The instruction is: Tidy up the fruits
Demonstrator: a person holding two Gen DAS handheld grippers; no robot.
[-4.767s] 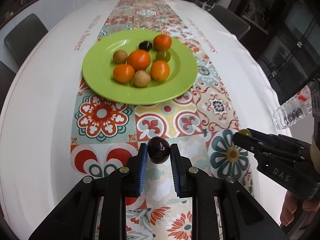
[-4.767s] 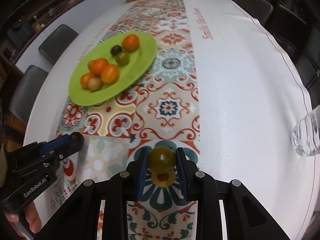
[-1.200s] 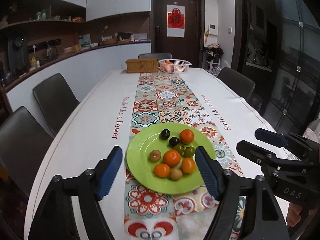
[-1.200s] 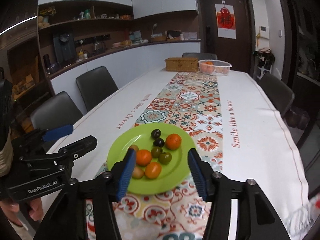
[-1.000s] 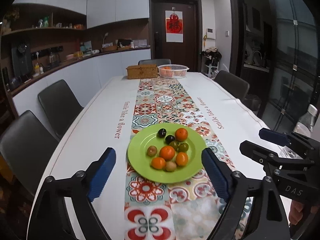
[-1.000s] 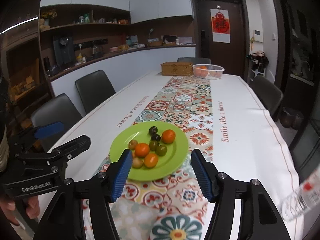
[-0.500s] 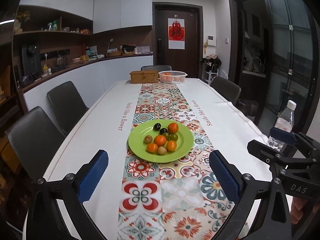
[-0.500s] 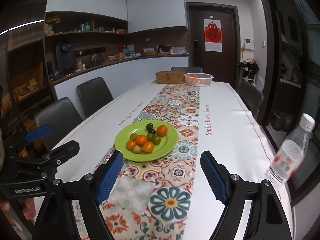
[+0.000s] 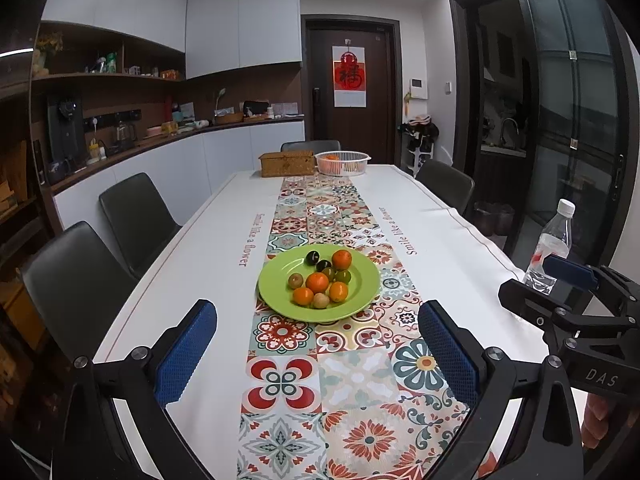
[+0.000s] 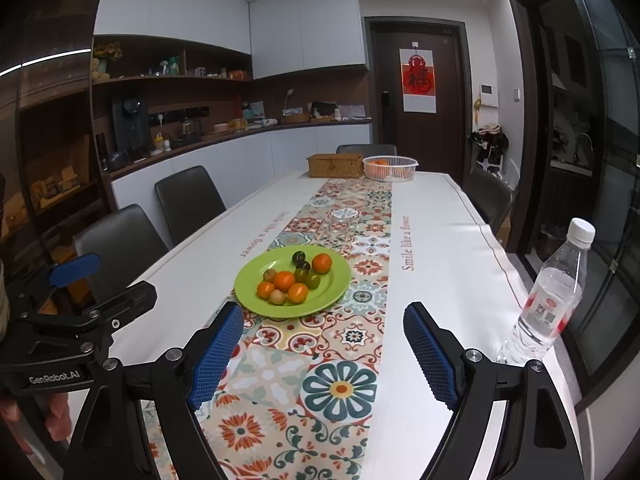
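Both claws (image 9: 318, 354) (image 10: 324, 352) gape, blue ribbed pads empty, before round glossy fruits (image 9: 320, 280).

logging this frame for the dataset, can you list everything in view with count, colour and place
green plate: 1, lime green, on the table runner
fruits: 9; 4 orange, 2 dark, 2 green, 2 brownish... counted as about 9 to 10, piled on the plate
table runner: 1, multicolour tiles, down the table's middle
water bottle: 1, clear, white cap, table's right edge
white basket: 1, far end
wicker box: 1, tan, beside the basket
chairs: dark, around the table
left gripper: open, empty
right gripper: open, empty
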